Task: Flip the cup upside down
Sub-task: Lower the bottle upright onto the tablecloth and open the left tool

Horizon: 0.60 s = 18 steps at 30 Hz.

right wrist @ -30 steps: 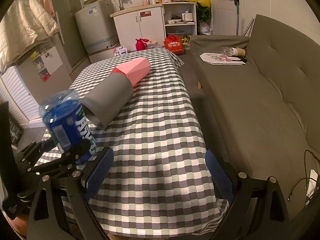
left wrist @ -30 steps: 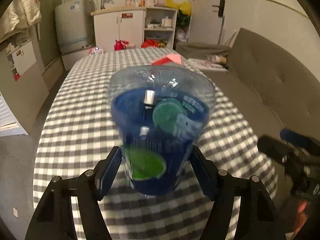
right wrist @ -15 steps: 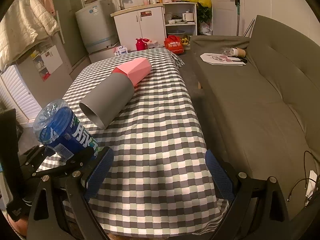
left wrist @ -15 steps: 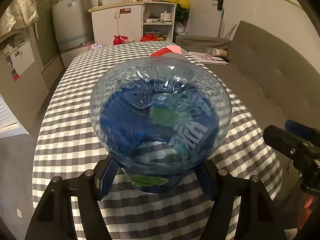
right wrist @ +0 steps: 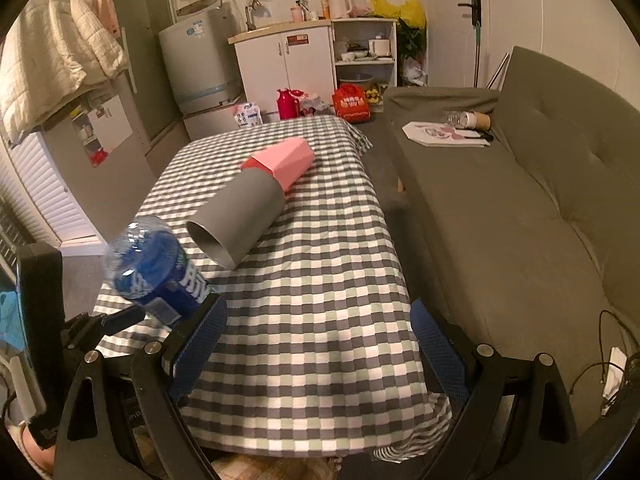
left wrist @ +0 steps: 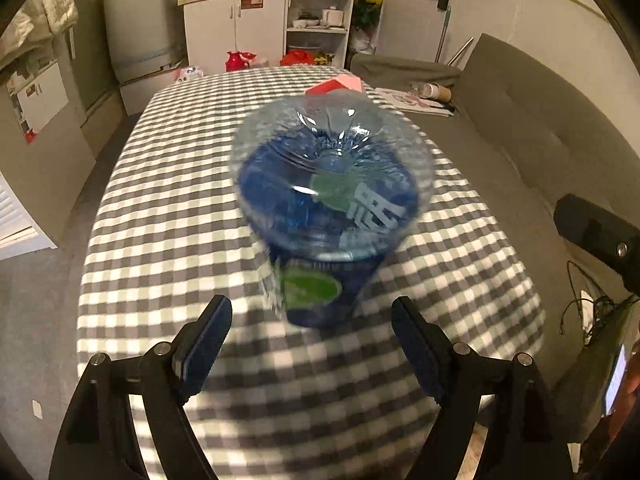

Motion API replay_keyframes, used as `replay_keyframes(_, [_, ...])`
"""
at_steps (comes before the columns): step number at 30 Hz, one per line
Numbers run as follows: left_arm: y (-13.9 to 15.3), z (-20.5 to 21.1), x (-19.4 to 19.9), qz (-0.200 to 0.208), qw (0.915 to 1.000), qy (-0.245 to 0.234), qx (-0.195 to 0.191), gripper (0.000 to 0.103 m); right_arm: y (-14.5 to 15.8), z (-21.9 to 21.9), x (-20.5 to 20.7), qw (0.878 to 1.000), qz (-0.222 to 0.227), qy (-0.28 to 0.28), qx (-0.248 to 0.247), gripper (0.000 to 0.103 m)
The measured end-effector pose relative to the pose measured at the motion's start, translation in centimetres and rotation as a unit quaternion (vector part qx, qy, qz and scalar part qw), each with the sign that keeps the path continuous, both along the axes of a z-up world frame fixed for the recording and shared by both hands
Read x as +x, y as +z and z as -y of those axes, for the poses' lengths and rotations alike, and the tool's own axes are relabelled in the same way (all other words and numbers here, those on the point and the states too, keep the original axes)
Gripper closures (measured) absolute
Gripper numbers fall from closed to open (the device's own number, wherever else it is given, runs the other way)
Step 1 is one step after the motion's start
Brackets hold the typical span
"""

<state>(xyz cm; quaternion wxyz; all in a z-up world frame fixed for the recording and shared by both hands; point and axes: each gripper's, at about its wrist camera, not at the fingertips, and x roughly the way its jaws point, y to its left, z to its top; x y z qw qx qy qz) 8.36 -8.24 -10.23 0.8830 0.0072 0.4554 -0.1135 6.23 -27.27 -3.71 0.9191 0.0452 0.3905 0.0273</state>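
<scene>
The cup [left wrist: 332, 204] is a cut-off blue plastic bottle with a clear ribbed base and a green label. In the left wrist view it is blurred, base up and tilted toward the camera, mouth end low over the checked table [left wrist: 160, 200]. My left gripper [left wrist: 312, 320] is open; tablecloth shows between each finger and the cup's lower end. From the right wrist view the cup [right wrist: 156, 268] leans base up-left at the table's near left corner, its lower end hidden behind a finger. My right gripper [right wrist: 320, 340] is open and holds nothing, to the cup's right.
A grey tube [right wrist: 240, 220] with a pink faceted cup [right wrist: 284, 160] at its far end lies across the table's middle. A grey sofa [right wrist: 520, 220] runs along the right side. White cabinets [right wrist: 284, 68] and a fridge stand beyond the far table edge.
The cup was clamped between the left fingers; now gaps show on both sides and it is blurred, lower and farther ahead. The left camera has tipped downward. The right gripper has hardly moved.
</scene>
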Motion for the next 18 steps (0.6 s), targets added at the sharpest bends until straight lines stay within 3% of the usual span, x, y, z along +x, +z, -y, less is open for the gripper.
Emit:
replay_keyframes(8, [4.2, -2.5, -3.3, 0.044, 0.9987, 0.02, -0.019, 0.018, 2.7, -1.2, -3.4, 1.0, 0.028, 0.012, -0.006, 0.01])
replay_keyframes(18, [10.3, -5.8, -8.0, 0.157, 0.985, 0.07, -0.013, 0.014, 5.3, -3.0, -6.7, 0.996, 0.085, 0.037, -0.012, 0.01])
